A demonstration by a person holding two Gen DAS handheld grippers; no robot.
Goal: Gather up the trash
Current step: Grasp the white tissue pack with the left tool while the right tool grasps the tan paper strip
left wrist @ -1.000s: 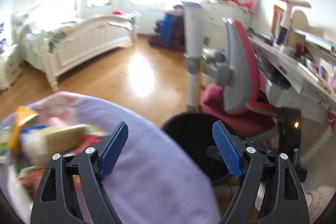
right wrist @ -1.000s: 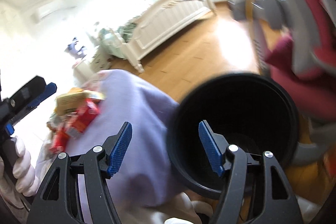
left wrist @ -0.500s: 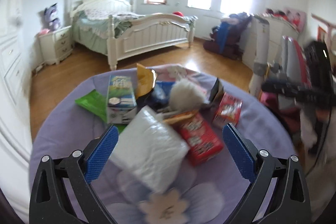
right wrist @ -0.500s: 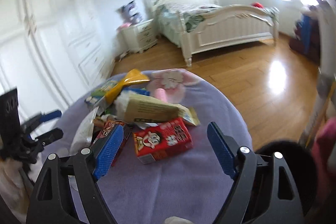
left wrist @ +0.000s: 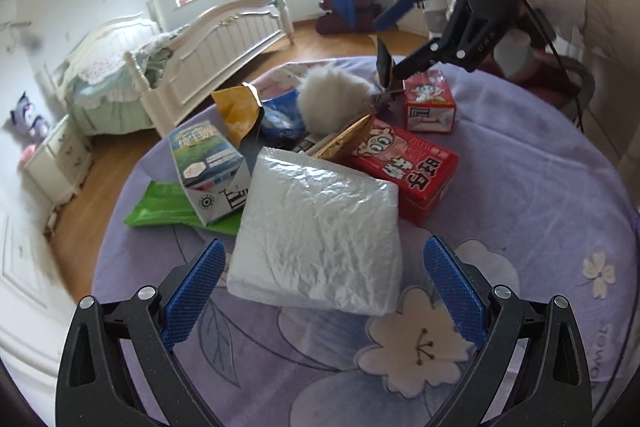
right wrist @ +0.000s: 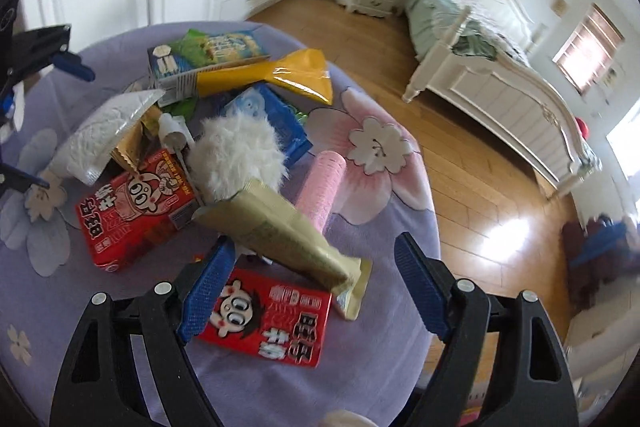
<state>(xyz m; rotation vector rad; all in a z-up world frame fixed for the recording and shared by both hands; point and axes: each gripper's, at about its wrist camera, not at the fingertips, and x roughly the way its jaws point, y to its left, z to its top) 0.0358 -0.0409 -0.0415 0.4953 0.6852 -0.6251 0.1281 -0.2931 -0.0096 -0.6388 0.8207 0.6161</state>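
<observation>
Here left hand-held gripper (left wrist: 320,291) gapes over white packet (left wrist: 320,231); right hand-held gripper (right wrist: 312,291) likewise wide.

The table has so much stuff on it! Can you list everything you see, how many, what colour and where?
table cloth: 1, purple with flowers, under everything
plastic packet: 1, white, nearest the left gripper
red boxes: 2, one large in the pile, one small by the right gripper
milk carton: 1, green and blue, left side of pile
green wrapper: 1, under the carton
yellow bag: 1, far side of pile
blue packet: 1, beside the fluffy ball
fluffy ball: 1, white, middle
gold pouch: 1, leaning across the pile
pink roll: 1, beside the pouch
bed: 1, white, across the floor
left gripper: open, empty
right gripper: open, empty
</observation>
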